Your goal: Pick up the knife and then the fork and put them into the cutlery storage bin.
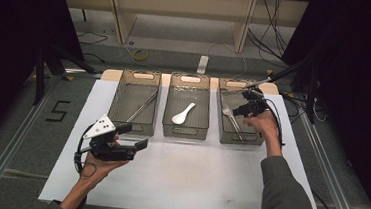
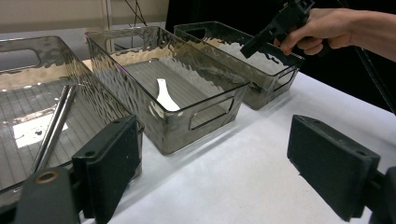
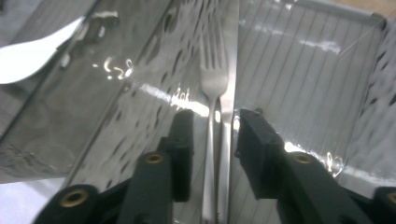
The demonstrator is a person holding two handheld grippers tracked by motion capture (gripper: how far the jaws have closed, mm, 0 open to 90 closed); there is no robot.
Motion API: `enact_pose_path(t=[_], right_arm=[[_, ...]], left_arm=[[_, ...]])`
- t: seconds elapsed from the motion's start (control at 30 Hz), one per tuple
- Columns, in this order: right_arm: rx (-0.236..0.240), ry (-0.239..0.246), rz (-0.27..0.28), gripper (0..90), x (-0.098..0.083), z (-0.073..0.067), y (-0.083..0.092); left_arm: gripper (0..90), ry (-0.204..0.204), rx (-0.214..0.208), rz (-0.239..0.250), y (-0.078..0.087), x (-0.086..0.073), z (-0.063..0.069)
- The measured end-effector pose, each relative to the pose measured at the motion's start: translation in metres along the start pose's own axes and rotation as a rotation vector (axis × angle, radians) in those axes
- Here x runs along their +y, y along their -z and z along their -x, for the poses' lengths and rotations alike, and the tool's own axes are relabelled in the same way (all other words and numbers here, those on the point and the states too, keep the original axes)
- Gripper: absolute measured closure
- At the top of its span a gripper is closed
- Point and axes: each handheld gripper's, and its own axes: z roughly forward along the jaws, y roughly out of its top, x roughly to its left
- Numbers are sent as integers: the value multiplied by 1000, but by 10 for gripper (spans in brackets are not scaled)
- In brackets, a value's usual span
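Right tongs [image 1: 243, 108] hang over the right-hand bin [image 1: 224, 134], and the fork [image 3: 212, 79] lies flat on the bin floor by its left wall. The jaws straddle the fork's handle, parted, pads clear of the metal on both sides, so it is loose. Left tongs [image 1: 131, 135] sit low over the white desk [image 1: 188, 175] in front of the left bin [image 1: 119, 97], jaws spread wide on nothing. Middle bin [image 1: 170, 116] carries a white spoon [image 1: 182, 114], left bin a pair of metal chopsticks [image 1: 142, 107].

Lab, floor cables [image 1: 274, 34], black curtains [image 1: 13, 31]
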Motion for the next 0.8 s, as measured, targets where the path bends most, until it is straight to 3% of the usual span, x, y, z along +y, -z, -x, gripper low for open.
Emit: enact_pose_path(t=[0.5, 0.8], right_arm=[[52, 27, 85, 446, -7, -12, 26], [99, 65, 204, 388, -21, -35, 48]], left_arm=[[162, 1, 0, -1, 0, 0, 0], [163, 3, -4, 1, 0, 0, 0]])
